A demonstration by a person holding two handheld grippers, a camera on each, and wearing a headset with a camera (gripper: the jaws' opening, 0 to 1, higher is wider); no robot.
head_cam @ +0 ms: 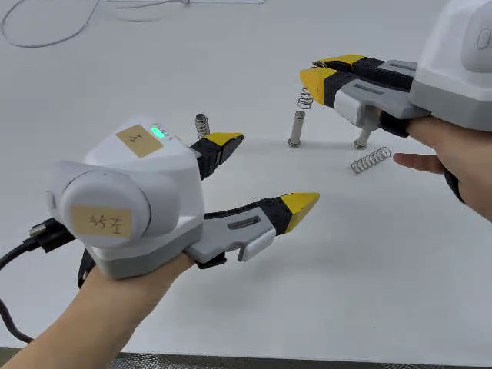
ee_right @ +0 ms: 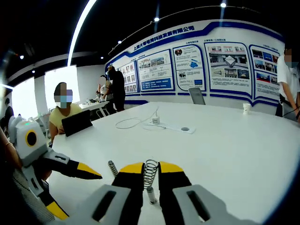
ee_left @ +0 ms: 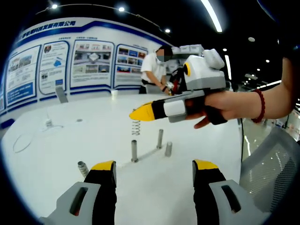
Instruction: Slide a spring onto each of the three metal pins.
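- Spring [head_cam: 305, 98], a grey wire coil, hangs clamped in the right gripper [head_cam: 311, 69] jaws just above a bare pin [head_cam: 297, 127]. The left gripper [head_cam: 269, 170] jaws stand apart, and its tan labels [head_cam: 138, 141] are handwritten and unreadable.
- Left gripper view: spring [ee_left: 136, 127] dangles over the white table [ee_left: 93, 131]. The wall boards' [ee_left: 56, 61] writing is too small to read.
- Right gripper view: spring [ee_right: 150, 171] sits pinched between yellow-tipped jaws.

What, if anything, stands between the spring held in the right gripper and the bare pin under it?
Nothing visible does. The spring, pinched in the right gripper, hangs over the pin with only open air between them; the open left gripper is off to the side.
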